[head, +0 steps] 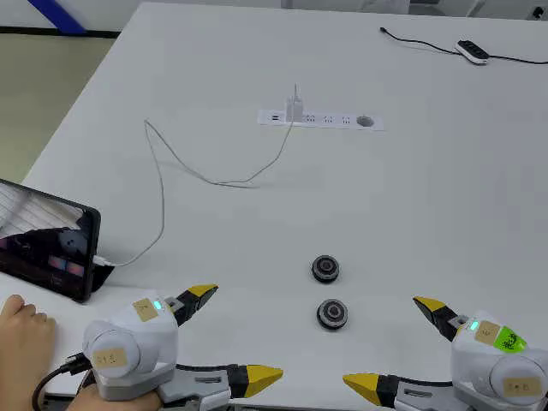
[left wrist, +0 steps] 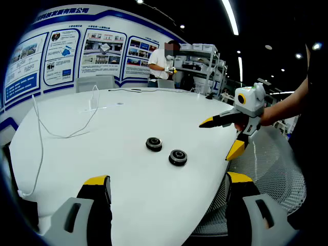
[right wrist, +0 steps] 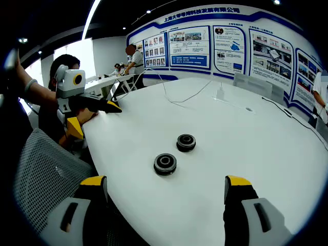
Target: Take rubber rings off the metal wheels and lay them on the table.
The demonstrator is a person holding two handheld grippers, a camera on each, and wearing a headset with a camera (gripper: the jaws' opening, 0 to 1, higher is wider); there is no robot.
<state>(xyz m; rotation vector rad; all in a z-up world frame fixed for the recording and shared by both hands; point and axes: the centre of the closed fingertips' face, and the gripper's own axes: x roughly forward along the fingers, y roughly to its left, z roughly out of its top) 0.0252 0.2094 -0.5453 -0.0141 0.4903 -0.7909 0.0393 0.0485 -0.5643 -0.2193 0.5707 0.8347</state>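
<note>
Pre-grasp: hovering left gripper (head: 238, 334) and right gripper (head: 390, 342), fingers wide open and empty, flanking two metal wheels (head: 326, 268) on counter (head: 385, 197) (rubber rings (head: 314, 269) apparently on). Next: pin near wheel (head: 332, 313), peel ring.

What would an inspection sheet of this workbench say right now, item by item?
Surface: white table, flat.
Job's things: near wheel and far wheel lie apart; a dark ring appears to be on each.
Clutter: tablet propped at the left edge; power strip mid-table.
Grippers: left gripper and right gripper open, flanking the wheels, touching nothing.
Cables: white cable from strip to tablet; black corded controller at the far right.
Surroundings: wall posters, a standing person, mesh chair.
</note>
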